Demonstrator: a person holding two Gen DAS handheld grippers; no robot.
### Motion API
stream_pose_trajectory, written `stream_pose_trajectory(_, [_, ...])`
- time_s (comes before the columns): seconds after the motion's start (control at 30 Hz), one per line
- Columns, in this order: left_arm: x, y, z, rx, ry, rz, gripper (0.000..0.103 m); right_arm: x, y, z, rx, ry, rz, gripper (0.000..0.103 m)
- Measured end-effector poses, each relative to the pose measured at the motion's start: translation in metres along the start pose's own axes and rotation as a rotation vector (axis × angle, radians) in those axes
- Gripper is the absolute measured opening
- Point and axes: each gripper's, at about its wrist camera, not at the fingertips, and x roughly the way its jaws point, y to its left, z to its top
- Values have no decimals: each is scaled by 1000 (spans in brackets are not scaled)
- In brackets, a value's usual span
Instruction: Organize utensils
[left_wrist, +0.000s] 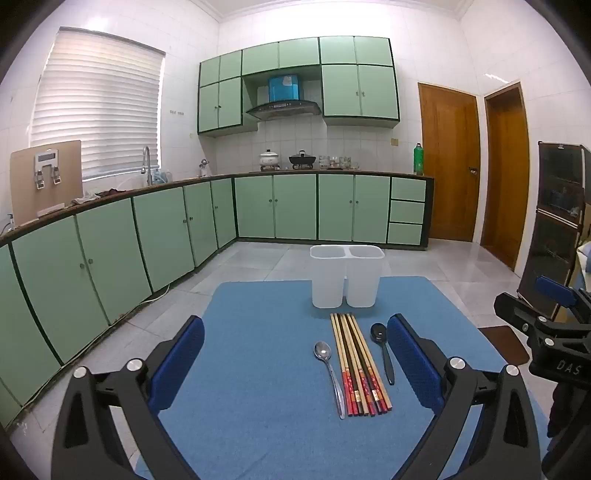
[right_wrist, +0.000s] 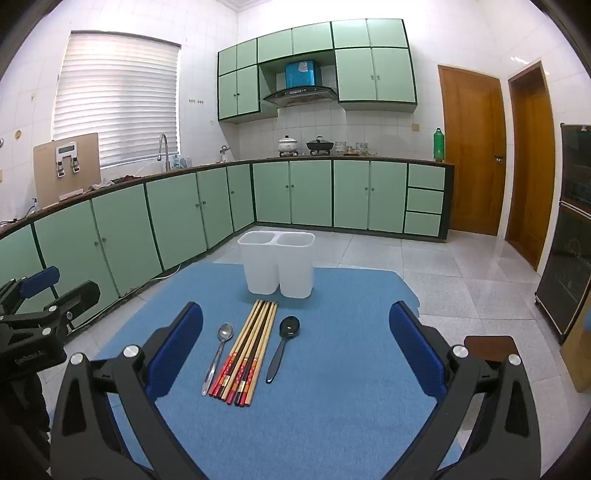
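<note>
Clearly both the left gripper and the right gripper hang spread wide and empty above the blue mat, so nothing is picked up yet. To start well, I would bring one pair of pads across the bundled chopsticks at mid-length. They lie flat between the metal spoon and the black spoon, long axis toward the two-compartment white holder, red ends nearest the grippers.
</note>
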Motion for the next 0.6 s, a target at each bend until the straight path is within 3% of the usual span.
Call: stream_pose_trajectory(0.6, [-5, 3, 2, 4, -21, 3, 97, 4, -4, 2, 0, -7, 1, 98])
